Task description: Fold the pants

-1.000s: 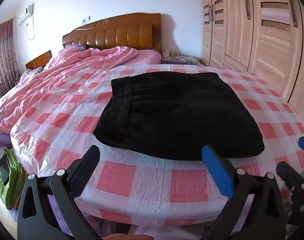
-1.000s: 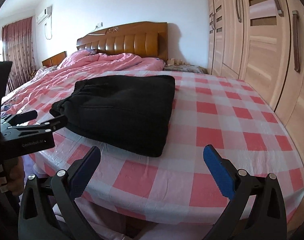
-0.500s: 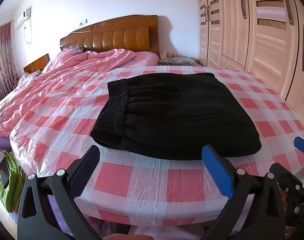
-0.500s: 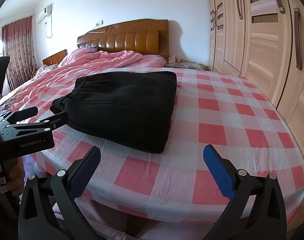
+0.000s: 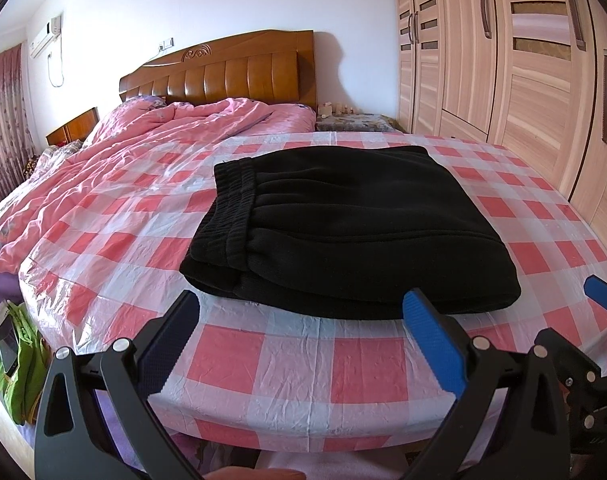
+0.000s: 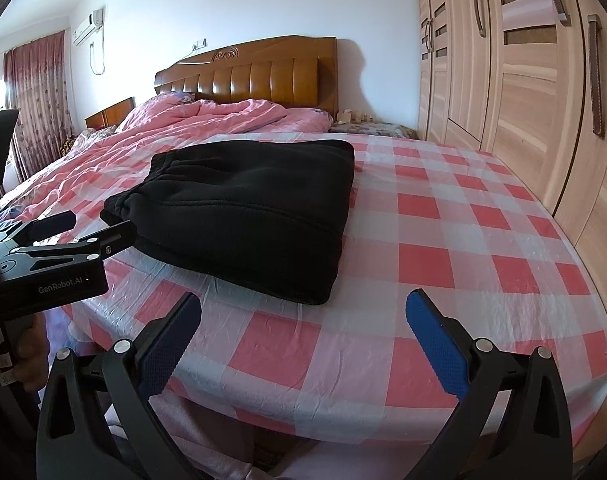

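Observation:
Black pants (image 5: pixel 343 224) lie folded into a thick rectangle on the checked sheet, waistband at the left end; in the right wrist view the pants (image 6: pixel 247 208) sit left of centre. My left gripper (image 5: pixel 303 328) hangs open just short of the bundle's near edge, nothing between its fingers. My right gripper (image 6: pixel 303 332) is open too, over bare sheet right of the bundle's near corner. The left gripper (image 6: pixel 83 232) also shows from the side at the left of the right wrist view, a hand (image 6: pixel 19 364) on its handle.
The bed (image 5: pixel 343 364) carries a pink-and-white checked plastic sheet and a rumpled pink quilt (image 5: pixel 151 140) by the wooden headboard (image 5: pixel 223 76). Wardrobe doors (image 5: pixel 523 60) line the right side. A green bag (image 5: pixel 15 352) sits on the floor at left.
Both grippers have drawn back and lowered a little from the bed; the folded pants lie as before. Both stay open.

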Motion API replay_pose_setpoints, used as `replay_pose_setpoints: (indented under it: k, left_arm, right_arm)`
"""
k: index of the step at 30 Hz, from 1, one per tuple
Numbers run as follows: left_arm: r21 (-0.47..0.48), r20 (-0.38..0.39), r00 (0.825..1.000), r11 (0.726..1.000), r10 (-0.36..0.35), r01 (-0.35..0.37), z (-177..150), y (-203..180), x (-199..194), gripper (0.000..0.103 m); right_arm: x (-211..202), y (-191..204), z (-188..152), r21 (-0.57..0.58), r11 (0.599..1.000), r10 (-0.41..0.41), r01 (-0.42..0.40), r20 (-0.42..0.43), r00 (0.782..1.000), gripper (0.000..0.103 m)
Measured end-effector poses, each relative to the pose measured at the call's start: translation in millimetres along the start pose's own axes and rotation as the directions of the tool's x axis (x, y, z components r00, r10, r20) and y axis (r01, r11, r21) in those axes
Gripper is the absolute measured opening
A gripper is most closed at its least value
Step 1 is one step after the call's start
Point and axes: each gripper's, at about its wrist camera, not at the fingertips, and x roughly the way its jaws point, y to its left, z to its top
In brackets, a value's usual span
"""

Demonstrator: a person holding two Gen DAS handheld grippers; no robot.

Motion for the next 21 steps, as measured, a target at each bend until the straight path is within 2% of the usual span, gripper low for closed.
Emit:
replay_pose_setpoints:
  k: [21]
  left_arm:
    - [0.001, -0.001, 1.0, 1.0, -0.002, 0.002, -0.3, -1.0, -0.6, 0.101]
  right_arm:
    - [1.6, 1.8, -3.7, 0.001, 1.0, 0.003, -0.003, -0.005, 1.0, 0.099]
